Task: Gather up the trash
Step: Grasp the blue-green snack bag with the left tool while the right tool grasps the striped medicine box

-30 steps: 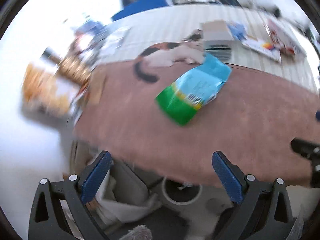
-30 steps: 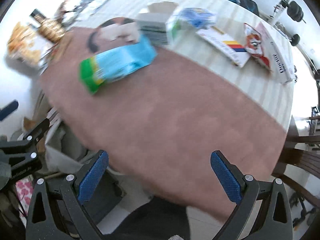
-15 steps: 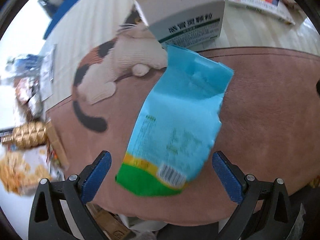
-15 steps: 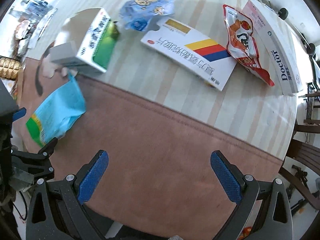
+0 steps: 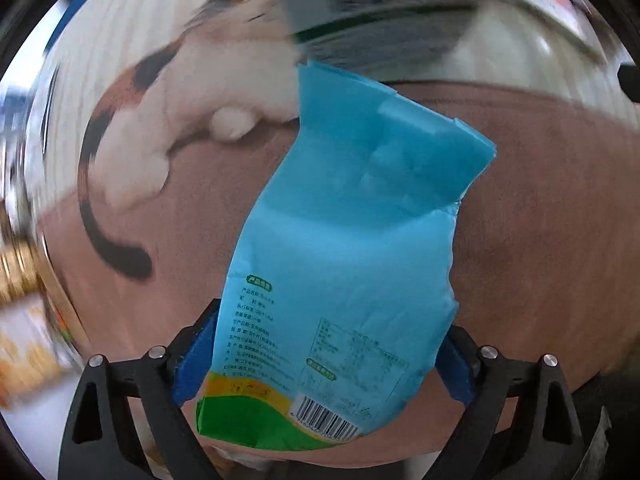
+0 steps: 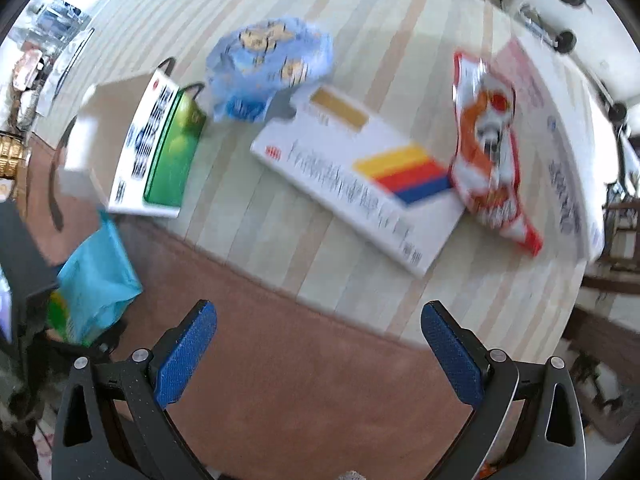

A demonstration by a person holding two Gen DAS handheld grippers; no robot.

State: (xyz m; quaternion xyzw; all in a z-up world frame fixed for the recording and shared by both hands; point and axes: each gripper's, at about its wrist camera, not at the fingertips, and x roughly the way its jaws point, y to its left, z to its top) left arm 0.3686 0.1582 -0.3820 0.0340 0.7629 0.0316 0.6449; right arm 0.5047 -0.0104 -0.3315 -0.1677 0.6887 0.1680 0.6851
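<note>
Blue barcoded wrapper [image 5: 344, 264] lies between spread left hand-held gripper [image 5: 320, 360]; right hand-held gripper [image 6: 320, 356] spread

The blue wrapper [image 5: 344, 248] looks like glossy plastic film; the tablecloth [image 6: 288, 380] seems matt cloth.

Table [image 6: 320, 400]: brown cloth at frame bottom, striped cloth above. On it: blue-green bag [image 6: 94, 280] left, green-white box [image 6: 156, 148], white striped-logo box [image 6: 360, 176], red wrapper [image 6: 488, 140] right.
</note>
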